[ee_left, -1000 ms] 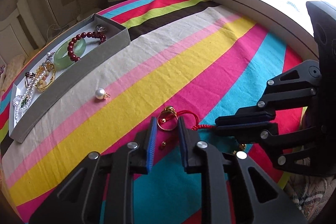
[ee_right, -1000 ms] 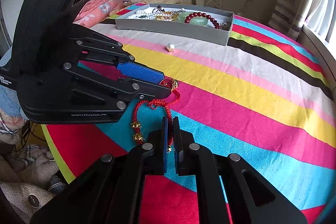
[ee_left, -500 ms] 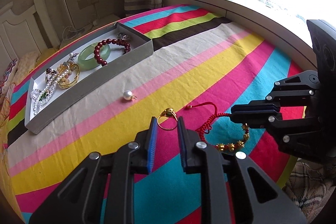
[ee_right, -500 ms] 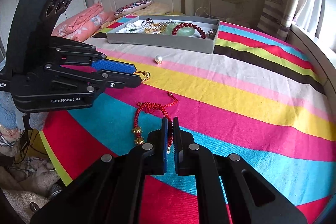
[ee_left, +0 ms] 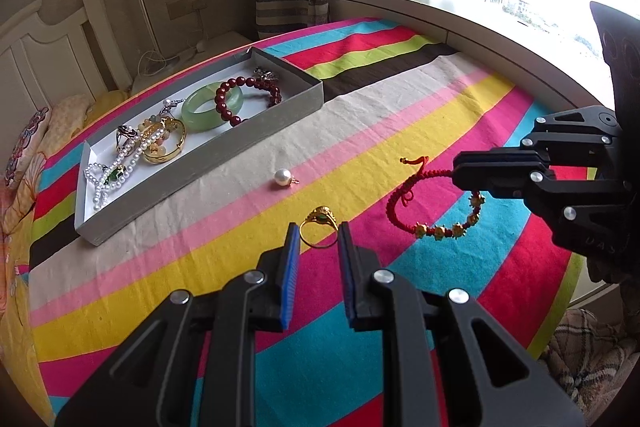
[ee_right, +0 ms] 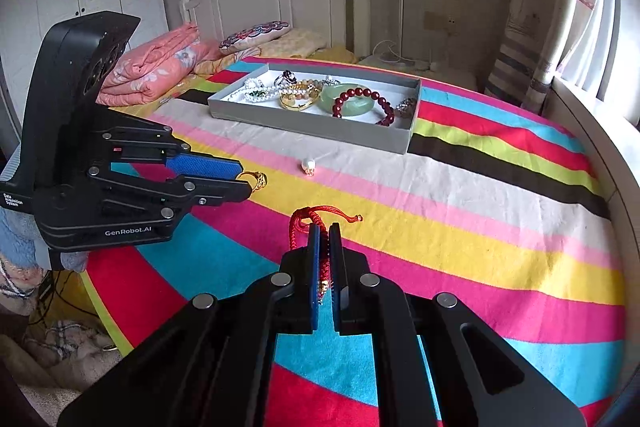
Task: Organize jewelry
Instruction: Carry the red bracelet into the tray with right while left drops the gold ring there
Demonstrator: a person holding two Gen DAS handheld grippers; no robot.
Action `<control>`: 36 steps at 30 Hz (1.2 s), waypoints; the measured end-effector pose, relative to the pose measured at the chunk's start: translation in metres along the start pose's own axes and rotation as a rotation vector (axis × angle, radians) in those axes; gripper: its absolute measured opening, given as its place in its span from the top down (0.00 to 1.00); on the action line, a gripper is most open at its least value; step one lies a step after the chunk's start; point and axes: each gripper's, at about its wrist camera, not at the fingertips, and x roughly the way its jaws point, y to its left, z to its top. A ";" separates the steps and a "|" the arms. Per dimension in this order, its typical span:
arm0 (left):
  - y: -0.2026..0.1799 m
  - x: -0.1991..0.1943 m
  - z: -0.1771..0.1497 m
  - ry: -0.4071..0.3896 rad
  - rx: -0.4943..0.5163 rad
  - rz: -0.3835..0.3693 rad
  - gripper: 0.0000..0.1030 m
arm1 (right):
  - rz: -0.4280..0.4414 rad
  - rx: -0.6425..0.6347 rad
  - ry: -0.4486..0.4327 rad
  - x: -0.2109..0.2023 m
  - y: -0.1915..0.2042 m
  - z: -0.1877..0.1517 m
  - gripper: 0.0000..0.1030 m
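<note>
The left tongs (ee_left: 319, 239) pinched a small gold ring with a green stone (ee_left: 319, 226) by its band, lifted above the striped bedspread (ee_left: 400, 115). The right tongs (ee_right: 324, 241) were clenched on a limp red cord bracelet with gold beads (ee_left: 432, 203), which dangled. Both pieces looked light; the hard, smooth ring could slip or twist, so the band suited gripping. The grey cardboard tray (ee_right: 402, 141) sat well apart, and a loose white pearl pendant (ee_left: 283, 177) lay between.

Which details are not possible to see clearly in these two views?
1. Right wrist view: the fingers of the right gripper hide almost all gold beads of the red bracelet.
2. Right wrist view: the left gripper covers most of the gold ring.
3. Both views: the silver piece at the end of the tray is too small to identify.
</note>
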 end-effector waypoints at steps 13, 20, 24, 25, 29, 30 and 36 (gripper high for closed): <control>0.025 -0.006 0.011 -0.029 -0.025 0.043 0.82 | 0.003 -0.032 -0.059 0.016 0.006 0.046 0.94; 0.038 -0.009 0.023 -0.055 -0.039 0.065 0.82 | 0.004 -0.024 -0.100 0.023 0.000 0.076 0.94; 0.057 -0.013 0.037 -0.081 -0.069 0.084 0.82 | -0.005 -0.019 -0.116 0.032 -0.008 0.099 0.94; 0.062 -0.014 0.041 -0.089 -0.079 0.089 0.82 | -0.007 -0.017 -0.118 0.035 -0.011 0.104 0.94; 0.086 -0.020 0.055 -0.115 -0.115 0.108 0.82 | -0.012 -0.002 -0.125 0.046 -0.021 0.123 0.94; 0.091 -0.021 0.058 -0.120 -0.124 0.112 0.82 | -0.012 0.005 -0.126 0.050 -0.023 0.128 0.94; 0.119 -0.016 0.077 -0.126 -0.163 0.134 0.82 | -0.015 0.051 -0.120 0.079 -0.039 0.155 0.94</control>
